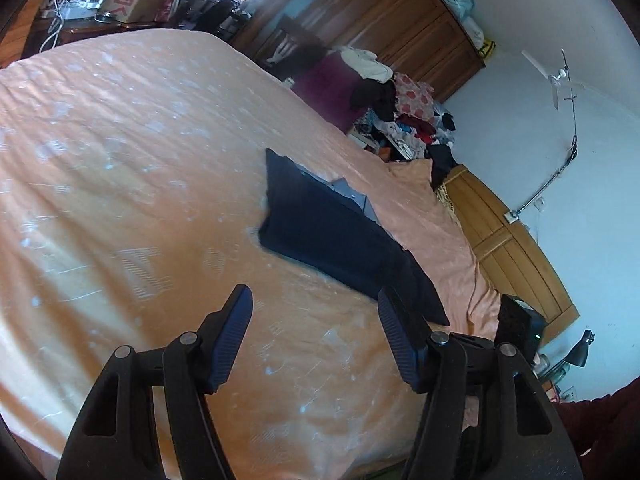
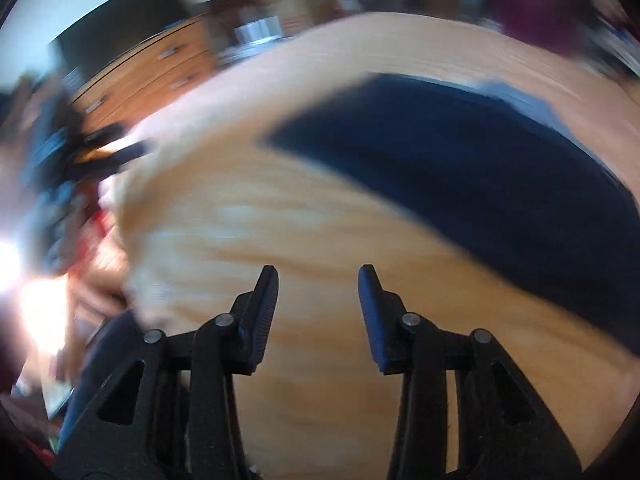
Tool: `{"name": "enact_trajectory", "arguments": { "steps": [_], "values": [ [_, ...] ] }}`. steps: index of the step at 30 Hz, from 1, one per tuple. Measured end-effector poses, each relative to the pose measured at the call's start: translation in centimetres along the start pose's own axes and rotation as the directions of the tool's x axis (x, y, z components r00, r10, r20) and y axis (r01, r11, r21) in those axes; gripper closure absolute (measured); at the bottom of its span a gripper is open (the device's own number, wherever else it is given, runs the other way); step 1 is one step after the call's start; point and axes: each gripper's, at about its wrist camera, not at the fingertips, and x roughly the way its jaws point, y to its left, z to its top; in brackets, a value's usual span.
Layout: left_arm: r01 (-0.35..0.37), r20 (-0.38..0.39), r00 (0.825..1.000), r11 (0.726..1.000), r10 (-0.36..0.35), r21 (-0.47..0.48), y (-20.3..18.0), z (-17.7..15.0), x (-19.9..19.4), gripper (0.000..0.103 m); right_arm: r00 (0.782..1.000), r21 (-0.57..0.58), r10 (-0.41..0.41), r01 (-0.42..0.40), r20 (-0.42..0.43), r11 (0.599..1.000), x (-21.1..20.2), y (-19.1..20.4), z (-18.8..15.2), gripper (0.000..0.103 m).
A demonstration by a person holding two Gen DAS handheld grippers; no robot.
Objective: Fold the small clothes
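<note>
A dark navy garment (image 1: 336,240) was spread flat on the peach-sheeted bed (image 1: 120,160), towards the bed's far edge where a pile of clothes (image 1: 400,120) was heaped. The left claw (image 1: 316,300) was held wide and empty above the sheet, the garment lying just ahead of it and reaching past its right fingertip. In the blurred right wrist view, the right claw (image 2: 318,272) was likewise held wide with nothing gripped, the navy garment (image 2: 460,160) ahead and to its right.

Home bedroom: I'm over a bed (image 1: 120,160) with an orange sheet, wooden wardrobe (image 1: 392,20) behind, clothes pile (image 1: 400,120) at its far edge, headboard (image 1: 516,240), ceiling fan (image 1: 556,78).
</note>
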Motion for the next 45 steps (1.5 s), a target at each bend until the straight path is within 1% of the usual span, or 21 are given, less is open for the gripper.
{"name": "enact_trajectory", "arguments": {
  "steps": [1,3,5,7,8,9,11,12,14,15,16,19,21,23,25,26,28,32,35,39,45],
  "values": [
    [0.014,-0.007,1.0,1.0,-0.014,-0.003,-0.3,0.2,0.7,0.037,0.998,0.096,-0.07,0.07,-0.011,0.993,-1.0,-4.5,-1.1,0.058],
    [0.033,-0.02,0.999,0.999,-0.034,-0.006,-0.9,0.6,2.0,0.037,0.992,0.272,-0.123,0.125,-0.024,0.954,-2.8,-11.4,-3.2,0.058],
    [0.035,-0.042,0.998,0.999,-0.035,-0.006,-1.4,0.8,3.4,0.037,0.977,0.358,-0.209,0.209,-0.038,0.91,-4.8,-16.1,-5.3,0.058],
    [0.031,-0.063,0.997,0.999,-0.032,-0.005,-1.8,0.7,4.4,0.037,0.984,0.407,-0.166,0.178,-0.065,0.896,-6.2,-18.4,-6.8,0.058],
    [0.027,-0.078,0.997,1.0,-0.027,0.001,-2.2,0.7,5.0,0.037,0.986,0.394,-0.119,0.157,-0.12,0.905,-5.9,-18.3,-7.6,0.058],
    [0.028,-0.085,0.996,1.0,-0.027,0.006,-2.5,0.7,5.4,0.037,0.975,0.314,-0.09,0.151,-0.202,0.937,-5.0,-16.4,-8.9,0.057],
    [0.027,-0.098,0.995,0.999,-0.025,0.017,-3.4,0.6,6.2,0.037,0.961,0.201,-0.062,0.119,-0.269,0.972,-5.0,-12.3,-10.8,0.055],
    [0.027,-0.1,0.995,0.999,-0.025,0.02,-3.8,0.6,6.4,0.037,0.957,0.165,-0.044,0.094,-0.287,0.982,-5.4,-10.6,-11.5,0.05],
    [0.038,-0.101,0.994,0.999,-0.035,0.028,-5.0,0.4,6.9,0.037,0.907,0.134,0.065,-0.01,-0.417,0.991,-5.4,-7.3,-13.7,0.051],
    [0.041,-0.103,0.994,0.999,-0.038,0.033,-5.5,0.3,7.0,0.037,0.883,0.085,0.069,-0.033,-0.465,0.996,-5.8,-5.9,-14.5,0.054],
    [0.042,-0.104,0.994,0.998,-0.038,0.038,-6.0,0.3,7.2,0.036,0.876,0.05,0.071,-0.053,-0.477,0.997,-6.4,-5.3,-14.1,0.059],
    [0.039,-0.101,0.994,0.998,-0.035,0.04,-7.0,0.2,7.9,0.035,0.958,0.018,0.037,-0.033,-0.285,0.999,-9.0,-6.2,-8.4,0.057],
    [0.033,-0.11,0.994,0.999,-0.028,0.038,-7.6,0.4,8.9,0.035,0.992,-0.034,-0.045,0.041,-0.116,0.999,-8.6,-7.6,-2.9,0.057],
    [0.041,-0.116,0.993,0.998,-0.036,0.042,-8.6,0.6,9.9,0.035,0.992,-0.032,-0.115,0.113,-0.051,0.993,-6.1,-8.9,-0.1,0.059],
    [0.034,-0.131,0.991,0.997,-0.025,0.067,-10.0,0.9,11.3,0.035,0.988,-0.03,-0.137,0.136,-0.063,0.99,-2.7,-9.5,0.9,0.078],
    [0.027,-0.137,0.991,0.996,-0.016,0.08,-10.5,0.9,11.7,0.035,0.986,-0.02,-0.14,0.139,-0.095,0.99,-1.0,-9.5,0.5,0.081],
    [0.011,-0.14,0.99,0.993,0.005,0.117,-11.6,1.3,12.3,0.035,0.976,0.005,-0.13,0.133,-0.175,0.991,0.2,-9.2,-2.6,0.083],
    [0.004,-0.119,0.993,0.993,0.011,0.118,-11.5,1.7,11.7,0.031,0.983,0.036,-0.098,0.105,-0.153,0.994,-3.8,-6.6,-9.2,0.083],
    [-0.027,-0.118,0.992,0.997,0.036,0.077,-9.5,1.8,11.8,0.031,0.985,0.08,-0.042,0.056,-0.165,0.995,-7.1,-5.6,-12.5,0.075],
    [-0.072,-0.099,0.993,0.997,0.068,-0.04,-5.7,2.3,13.1,0.031,0.99,0.064,-0.075,0.083,-0.116,0.994,-10.4,-5.6,-13.0,0.062],
    [-0.181,-0.134,0.977,0.974,0.163,-0.133,-2.3,2.8,17.4,0.031,0.993,0.078,-0.11,0.114,-0.048,0.99,-10.9,-7.4,-9.5,0.053]
  ]
}}
